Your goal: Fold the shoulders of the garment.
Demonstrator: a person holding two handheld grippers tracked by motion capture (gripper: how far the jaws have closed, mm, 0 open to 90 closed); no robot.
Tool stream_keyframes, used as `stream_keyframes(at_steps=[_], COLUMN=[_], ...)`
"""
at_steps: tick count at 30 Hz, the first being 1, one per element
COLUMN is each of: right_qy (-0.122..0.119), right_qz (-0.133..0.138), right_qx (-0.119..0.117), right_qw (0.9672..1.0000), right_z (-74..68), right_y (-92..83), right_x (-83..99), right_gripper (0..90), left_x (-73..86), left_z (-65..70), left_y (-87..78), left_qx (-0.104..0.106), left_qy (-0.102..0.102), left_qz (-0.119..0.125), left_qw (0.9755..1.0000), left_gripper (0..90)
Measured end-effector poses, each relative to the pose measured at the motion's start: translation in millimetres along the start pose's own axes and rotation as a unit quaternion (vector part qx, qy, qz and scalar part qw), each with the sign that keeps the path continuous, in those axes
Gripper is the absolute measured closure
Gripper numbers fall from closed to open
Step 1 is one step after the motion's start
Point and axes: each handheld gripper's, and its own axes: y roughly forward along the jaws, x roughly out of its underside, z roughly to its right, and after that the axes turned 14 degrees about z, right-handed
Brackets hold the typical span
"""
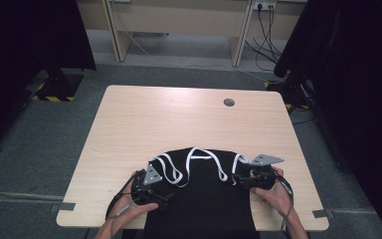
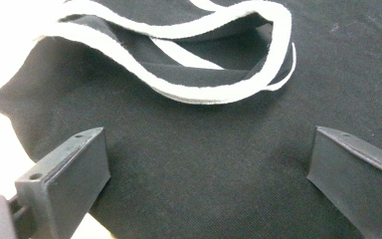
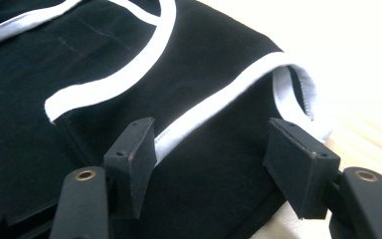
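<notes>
A black garment (image 1: pixel 204 194) with white trim (image 1: pixel 171 167) lies on the wooden table (image 1: pixel 179 117) at its near edge and hangs over it. My left gripper (image 1: pixel 154 191) rests at the garment's left side, jaws wide open over plain black cloth (image 2: pixel 204 164), a white-edged opening (image 2: pixel 214 92) just beyond. My right gripper (image 1: pixel 239 179) sits at the garment's right edge. Its jaws stand open around a white-trimmed hem (image 3: pixel 214 107) without pressing it; the left fingertip (image 3: pixel 134 149) hovers by the trim.
Bare wood stretches across the far half of the table, with a round cable hole (image 1: pixel 229 102) near the back right. Dark curtains (image 1: pixel 30 35) flank both sides, and a desk frame (image 1: pixel 179 25) stands behind on the grey floor.
</notes>
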Motion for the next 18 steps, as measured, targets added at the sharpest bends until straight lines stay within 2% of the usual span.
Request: stream_keyframes(at_steps=[2, 5, 6, 18], right_qy=[0.001, -0.013, -0.01, -0.009], right_qz=[0.002, -0.004, -0.004, -0.003], right_qx=[0.001, 0.017, 0.019, 0.021], right_qw=[1.0, 0.9998, 0.9998, 0.9997], right_z=[3.4, 7.8, 9.5, 25.9], right_y=[0.4, 1.3, 1.6, 3.8], right_x=[-0.1, -1.2, -1.7, -3.6], right_gripper=[37.5, 38.4, 38.4, 36.9], left_x=[-1.4, -4.0, -5.1, -14.9], left_z=[-1.0, -2.8, -3.4, -11.0], left_y=[2.4, 7.0, 8.7, 25.8], left_qx=[0.001, 0.001, 0.001, 0.004], left_qy=[0.0, 0.001, 0.0, 0.002], left_qz=[0.0, -0.001, -0.001, -0.001], left_qw=[1.0, 1.0, 1.0, 1.0], left_gripper=[1.8, 1.7, 1.7, 1.4])
